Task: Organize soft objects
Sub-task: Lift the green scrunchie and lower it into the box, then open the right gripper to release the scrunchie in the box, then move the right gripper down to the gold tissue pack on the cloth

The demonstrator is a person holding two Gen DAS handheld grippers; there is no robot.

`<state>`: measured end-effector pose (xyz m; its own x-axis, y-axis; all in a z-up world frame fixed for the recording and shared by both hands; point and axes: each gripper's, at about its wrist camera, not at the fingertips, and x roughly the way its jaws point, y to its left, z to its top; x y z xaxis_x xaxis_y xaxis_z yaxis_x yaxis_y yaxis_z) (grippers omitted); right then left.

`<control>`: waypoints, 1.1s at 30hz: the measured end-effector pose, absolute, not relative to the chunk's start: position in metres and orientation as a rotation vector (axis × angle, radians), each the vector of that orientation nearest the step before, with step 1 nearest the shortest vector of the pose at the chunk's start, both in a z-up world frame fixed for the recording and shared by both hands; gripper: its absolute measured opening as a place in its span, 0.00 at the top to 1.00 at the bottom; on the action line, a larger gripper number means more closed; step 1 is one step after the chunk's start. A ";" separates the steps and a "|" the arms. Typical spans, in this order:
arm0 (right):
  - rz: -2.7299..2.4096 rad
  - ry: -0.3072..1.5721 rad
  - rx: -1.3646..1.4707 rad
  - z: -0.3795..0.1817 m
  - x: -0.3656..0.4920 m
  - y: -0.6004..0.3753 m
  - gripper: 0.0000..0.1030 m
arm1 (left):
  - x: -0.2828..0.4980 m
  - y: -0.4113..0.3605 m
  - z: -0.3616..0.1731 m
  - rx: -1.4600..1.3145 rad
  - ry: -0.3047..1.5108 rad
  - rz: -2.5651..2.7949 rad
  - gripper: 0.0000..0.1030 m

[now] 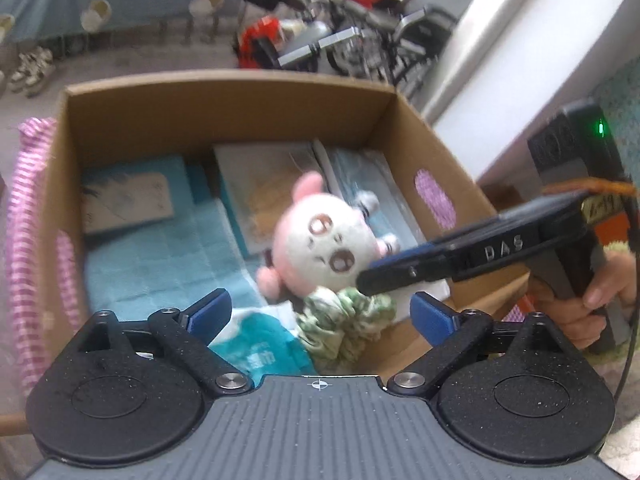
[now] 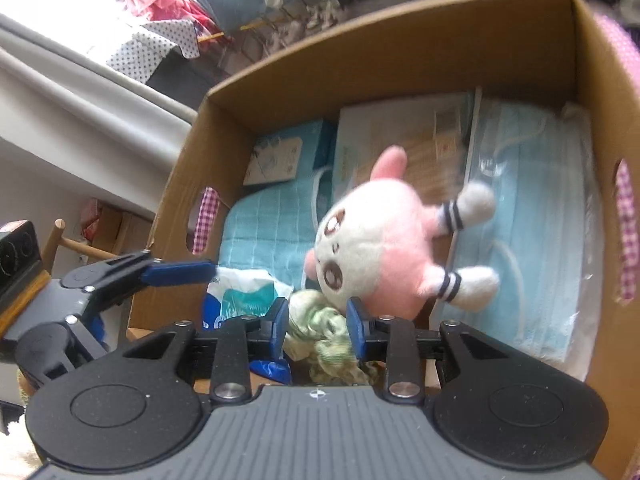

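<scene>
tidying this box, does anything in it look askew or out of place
The pink and white plush toy lies tipped on its side across the flat packs, not set down neatly. The green scrunchie is bunched against the cardboard box near wall.

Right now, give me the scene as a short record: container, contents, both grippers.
container: open cardboard box
plush: pink and white plush toy lying in the box on packs of blue face masks
near corner: green scrunchie beside a wipes packet
left gripper: jaws wide apart, nothing between
right gripper: partly open, scrunchie between the fingers, grip unclear
</scene>
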<state>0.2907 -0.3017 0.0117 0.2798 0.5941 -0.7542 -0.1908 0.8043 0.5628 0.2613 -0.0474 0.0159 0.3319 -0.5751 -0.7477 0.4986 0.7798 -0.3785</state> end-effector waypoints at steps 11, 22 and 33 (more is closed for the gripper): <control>0.520 1.271 0.181 -0.010 0.297 -0.257 0.83 | 0.228 0.006 0.045 -0.232 0.809 -0.590 0.01; 0.487 1.352 0.135 -0.026 0.305 -0.238 0.80 | 0.212 0.022 0.040 -0.261 0.763 -0.558 0.01; 0.533 1.058 0.376 0.046 0.247 -0.297 0.53 | 0.186 0.027 0.053 -0.282 0.720 -0.540 0.01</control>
